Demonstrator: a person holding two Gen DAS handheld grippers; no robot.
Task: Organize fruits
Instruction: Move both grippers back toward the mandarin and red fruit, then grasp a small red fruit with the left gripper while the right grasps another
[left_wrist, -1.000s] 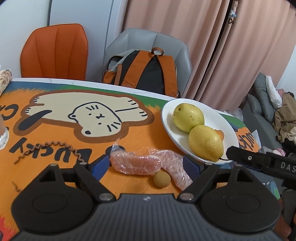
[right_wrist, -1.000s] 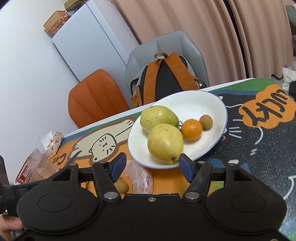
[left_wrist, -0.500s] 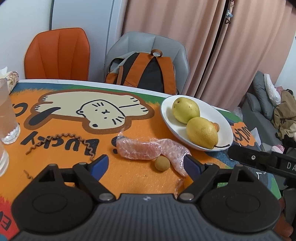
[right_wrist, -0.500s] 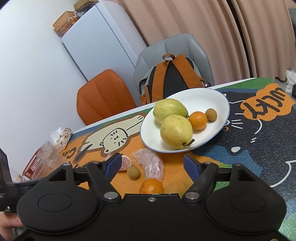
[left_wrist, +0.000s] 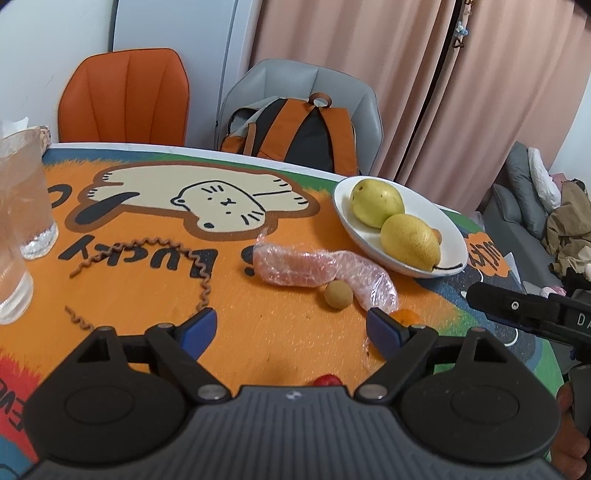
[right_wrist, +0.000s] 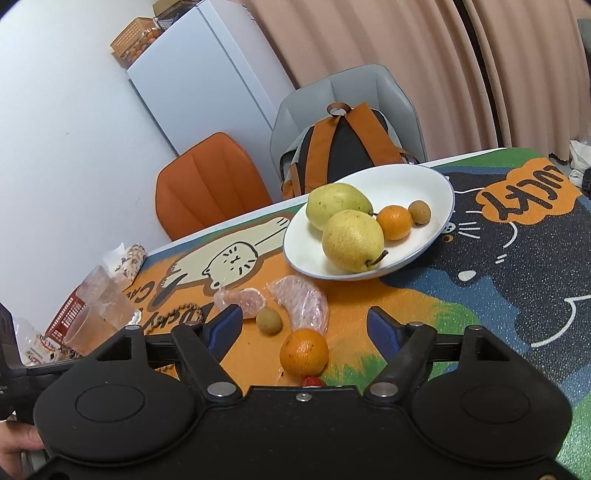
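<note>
Across the cartoon-cat table mat (right_wrist: 480, 295), orange on one half and dark on the other, the loose fruit lies short of the plate, and the piece that matters most is the round orange mandarin (right_wrist: 303, 350), which sits on the mat just ahead of your right gripper (right_wrist: 304, 325), roughly centred between its blue-tipped fingers (right_wrist: 380, 328) and a little nearer than their tips. That gripper's jaws stand well apart and grip nothing; the mandarin lies in the gap untouched. Being round, it offers no long axis to line up with, so I judge a straight close or a short push forward would serve. From your left gripper (left_wrist: 291, 328), also wide open and empty, the same mandarin (left_wrist: 406, 316) peeks out just behind the right-hand fingertip, off to the side, so your right hand is the better placed. Just beyond the mandarin lie a small round tan longan-like fruit (right_wrist: 269, 321) and two pink pieces of fruit wrapped in crinkled clear film (right_wrist: 303, 304), nearly touching it. A small red fruit (right_wrist: 312, 381) shows at the gripper's body edge, mostly hidden. Further on, up and to the right, the white oval plate (right_wrist: 424, 184) holds two yellow-green pears (right_wrist: 351, 240), a second mandarin (right_wrist: 394, 222) and a second tan fruit (right_wrist: 420, 212), with bare space along its far side. Clear drinking glasses (left_wrist: 22, 206) stand well away at the left.
</note>
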